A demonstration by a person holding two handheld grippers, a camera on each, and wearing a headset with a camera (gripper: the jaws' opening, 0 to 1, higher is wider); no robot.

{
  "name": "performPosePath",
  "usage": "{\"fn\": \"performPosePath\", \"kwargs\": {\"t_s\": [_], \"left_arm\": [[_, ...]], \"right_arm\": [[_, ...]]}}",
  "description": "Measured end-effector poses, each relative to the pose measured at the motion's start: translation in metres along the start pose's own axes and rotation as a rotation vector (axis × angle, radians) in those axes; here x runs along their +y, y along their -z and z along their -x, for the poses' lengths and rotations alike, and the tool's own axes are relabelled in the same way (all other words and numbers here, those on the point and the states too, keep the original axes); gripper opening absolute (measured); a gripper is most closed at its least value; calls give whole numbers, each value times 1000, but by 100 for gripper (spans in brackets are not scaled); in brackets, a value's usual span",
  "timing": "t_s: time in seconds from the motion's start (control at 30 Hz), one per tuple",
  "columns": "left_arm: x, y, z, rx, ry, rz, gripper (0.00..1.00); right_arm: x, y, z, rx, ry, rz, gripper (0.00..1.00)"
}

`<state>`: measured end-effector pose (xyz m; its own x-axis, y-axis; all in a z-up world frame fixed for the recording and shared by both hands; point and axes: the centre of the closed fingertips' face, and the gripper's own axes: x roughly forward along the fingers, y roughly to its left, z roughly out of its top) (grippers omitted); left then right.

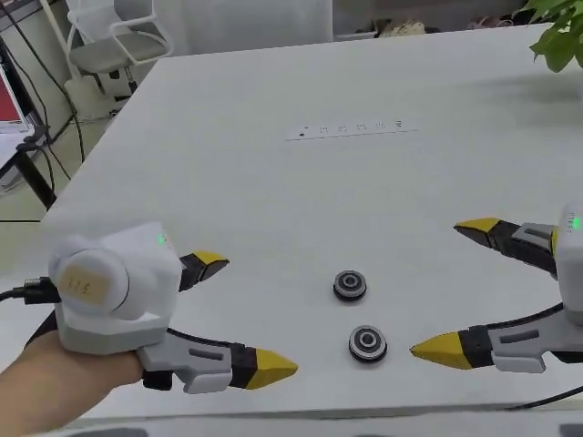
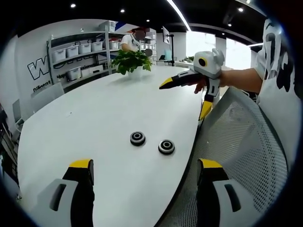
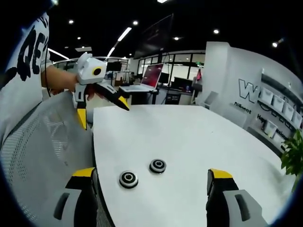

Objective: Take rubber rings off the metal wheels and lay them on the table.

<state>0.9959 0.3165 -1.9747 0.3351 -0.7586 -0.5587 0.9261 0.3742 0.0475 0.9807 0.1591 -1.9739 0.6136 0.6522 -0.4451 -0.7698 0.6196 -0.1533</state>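
Observation:
Two small metal wheels with black rubber rings lie flat on the white table near its front edge: one wheel [image 1: 350, 285] [image 2: 138, 138] [image 3: 157, 165] farther in, the other wheel [image 1: 367, 343] [image 2: 166, 146] [image 3: 129, 179] closer to the edge. My left gripper [image 1: 246, 314] [image 2: 144, 170] [image 3: 102, 106] hovers left of them, open and holding nothing. Right of them my right gripper [image 1: 444, 287] [image 3: 151, 177] [image 2: 184, 97] also stands open with nothing between its yellow-tipped fingers. Both grippers are apart from the wheels.
A potted plant [image 1: 557, 35] [image 2: 130, 60] stands at the table's far right. A white chair [image 1: 114, 41] stands beyond the far left corner. A mesh chair back [image 2: 236, 142] [image 3: 42, 142] sits by the table's front edge. A laptop [image 3: 142, 80] sits at the far end.

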Motion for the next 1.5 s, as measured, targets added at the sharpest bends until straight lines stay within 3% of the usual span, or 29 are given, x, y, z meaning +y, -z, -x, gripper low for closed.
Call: {"fn": "performPosePath", "kwargs": {"t_s": [0.4, 1.03, 1.5], "left_arm": [[5, 0, -10, 11, 14, -36, 84], [3, -11, -29, -1, 70, -45, 82], [2, -9, -45, 29, 110, -97, 79]], "right_arm": [[-2, 5, -7, 2, -20, -4, 93], [-4, 11, -18, 10, -41, 9, 89], [-2, 21, -26, 27, -62, 13, 85]]}}
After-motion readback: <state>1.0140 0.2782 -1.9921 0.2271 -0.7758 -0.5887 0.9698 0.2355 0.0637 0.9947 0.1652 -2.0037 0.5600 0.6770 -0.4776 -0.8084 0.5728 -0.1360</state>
